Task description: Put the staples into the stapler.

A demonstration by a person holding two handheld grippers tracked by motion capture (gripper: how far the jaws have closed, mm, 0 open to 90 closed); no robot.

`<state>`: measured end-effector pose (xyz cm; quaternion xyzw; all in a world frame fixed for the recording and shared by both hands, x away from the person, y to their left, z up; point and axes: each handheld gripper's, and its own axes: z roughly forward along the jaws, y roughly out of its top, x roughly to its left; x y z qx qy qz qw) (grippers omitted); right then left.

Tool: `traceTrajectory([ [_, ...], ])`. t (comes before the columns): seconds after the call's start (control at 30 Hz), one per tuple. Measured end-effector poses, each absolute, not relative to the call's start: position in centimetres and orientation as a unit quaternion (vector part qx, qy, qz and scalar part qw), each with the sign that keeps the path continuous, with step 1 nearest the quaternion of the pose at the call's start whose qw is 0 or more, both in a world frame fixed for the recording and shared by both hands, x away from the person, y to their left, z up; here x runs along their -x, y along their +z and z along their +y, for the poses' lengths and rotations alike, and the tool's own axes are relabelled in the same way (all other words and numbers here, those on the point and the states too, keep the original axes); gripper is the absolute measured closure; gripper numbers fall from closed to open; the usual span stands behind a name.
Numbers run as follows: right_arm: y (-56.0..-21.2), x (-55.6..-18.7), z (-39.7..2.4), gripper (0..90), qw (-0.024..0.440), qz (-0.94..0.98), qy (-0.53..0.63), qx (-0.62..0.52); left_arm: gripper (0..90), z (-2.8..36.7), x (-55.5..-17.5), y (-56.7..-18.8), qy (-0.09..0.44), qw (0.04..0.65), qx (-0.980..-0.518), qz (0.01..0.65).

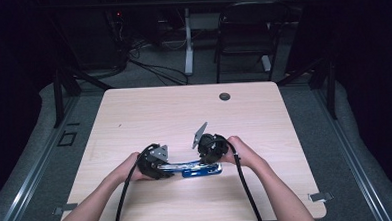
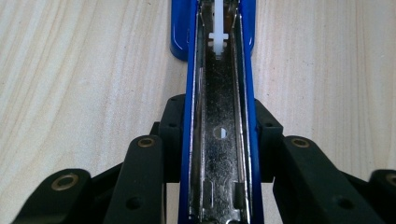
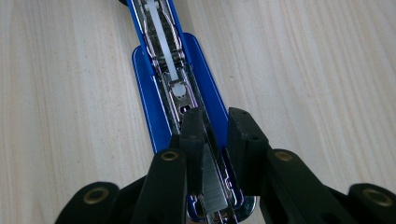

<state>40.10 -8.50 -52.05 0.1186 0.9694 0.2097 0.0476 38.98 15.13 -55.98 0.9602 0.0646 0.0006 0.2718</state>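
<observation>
A blue stapler [image 1: 199, 169] lies opened flat near the front middle of the light wooden table [image 1: 149, 112], between the person's two hands. The left gripper [image 2: 219, 140] has its jaws closed on the flipped-open top arm, one pad pressed on each blue side wall, so the bare metal channel [image 2: 219, 154] and its white pusher [image 2: 218, 35] run straight away between them. The right gripper [image 3: 219, 149] works at the other half: its jaws are nearly together and pinch a strip of staples [image 3: 212, 179], which sits over the open magazine [image 3: 180, 100] above the blue base. The step in hand looks like seating that strip in the track. To do it well, the left grip should hold firm and keep the stapler from sliding or folding, while the right hand brings the strip in line with the long rails, legs down, and lowers it level rather than end first. It seems wise to release only once the strip rests inside both rails; a tilted strip could jam or break into pieces. The squeeze should stay light, since the glued staples snap easily.
</observation>
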Motion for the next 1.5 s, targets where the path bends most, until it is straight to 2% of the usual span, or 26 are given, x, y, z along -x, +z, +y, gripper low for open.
traceTrajectory([
  [0.6, -52.3, -40.0, -9.4, 75.8, 0.060, 0.966, 0.204, -0.147, 65.5, 15.1, -38.9, -56.0, 0.001, 0.271, -0.960, 0.065],
  [0.77, -52.4, -39.8, -9.6, 73.3, 0.063, 0.963, 0.211, -0.156, 65.4, 15.1, -38.9, -56.0, 0.004, 0.273, -0.960, 0.066],
  [0.83, -52.2, -39.8, -9.9, 77.2, 0.062, 0.959, 0.221, -0.164, 65.4, 15.1, -38.9, -56.0, 0.006, 0.273, -0.960, 0.066],
  [1.17, -51.1, -38.7, -11.7, 85.9, 0.079, 0.944, 0.237, -0.213, 65.3, 15.1, -38.9, -55.9, 0.003, 0.272, -0.960, 0.066],
  [1.5, -52.1, -37.7, -12.3, 88.6, 0.086, 0.938, 0.239, -0.234, 65.3, 15.2, -38.8, -55.8, 0.008, 0.277, -0.959, 0.065],
])
